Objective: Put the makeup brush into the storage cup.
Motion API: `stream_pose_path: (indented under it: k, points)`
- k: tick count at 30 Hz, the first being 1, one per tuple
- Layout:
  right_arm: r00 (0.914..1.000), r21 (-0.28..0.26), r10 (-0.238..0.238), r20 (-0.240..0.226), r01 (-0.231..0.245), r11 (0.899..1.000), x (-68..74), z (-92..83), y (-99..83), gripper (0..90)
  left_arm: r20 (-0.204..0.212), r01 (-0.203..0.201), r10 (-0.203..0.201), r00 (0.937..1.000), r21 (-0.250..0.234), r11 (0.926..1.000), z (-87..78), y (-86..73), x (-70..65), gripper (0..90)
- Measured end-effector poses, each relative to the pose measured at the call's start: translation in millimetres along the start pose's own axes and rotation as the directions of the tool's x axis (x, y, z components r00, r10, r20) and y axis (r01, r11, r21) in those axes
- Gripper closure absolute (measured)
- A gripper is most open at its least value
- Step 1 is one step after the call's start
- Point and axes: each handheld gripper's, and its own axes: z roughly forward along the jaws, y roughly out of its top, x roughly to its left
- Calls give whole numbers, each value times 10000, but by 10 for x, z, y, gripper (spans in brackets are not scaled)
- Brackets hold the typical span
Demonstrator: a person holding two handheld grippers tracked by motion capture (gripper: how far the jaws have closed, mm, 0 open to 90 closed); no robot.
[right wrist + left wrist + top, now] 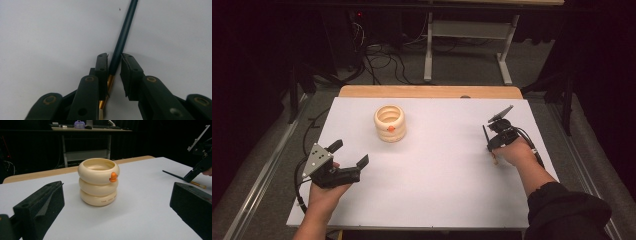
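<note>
right gripper view shows a dark-handled brush (123,37) lying on the white surface (50,32) between the right gripper's (114,65) fingers, touching one pad, a gap at the other; its bristle end is cut off below. high view: the left gripper (348,153) gapes, holding nothing, near the cream ringed pot (389,123).

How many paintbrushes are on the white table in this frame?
1. A single paintbrush lies near the table's right side, between the right gripper's jaws. None shows beside the cream ringed cup; its inside is partly hidden.
</note>
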Motion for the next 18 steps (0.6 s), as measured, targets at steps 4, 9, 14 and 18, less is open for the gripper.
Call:
stream_pose_path:
  k: [4, 9, 14, 18]
  points:
    - [10000, 19, -42, 81, 42, 10000, 1, 3, -1, 814, -14, -4, 4, 10000, -29, 10000, -1, 0, 2, 1]
    - [9998, 22, -47, 176, 47, 10000, 7, 6, -6, 850, -58, 9, -10, 10000, -87, 10000, -4, 1, 0, 1]
    - [9993, 55, -241, 276, 240, 9997, 24, 8, -5, 856, -75, -12, 12, 10000, -80, 10000, -7, 1, 1, 1]
    - [9993, 100, -304, 201, 302, 9995, 13, -5, 0, 857, -66, -77, 77, 9999, -33, 10000, 0, -1, -7, 1]
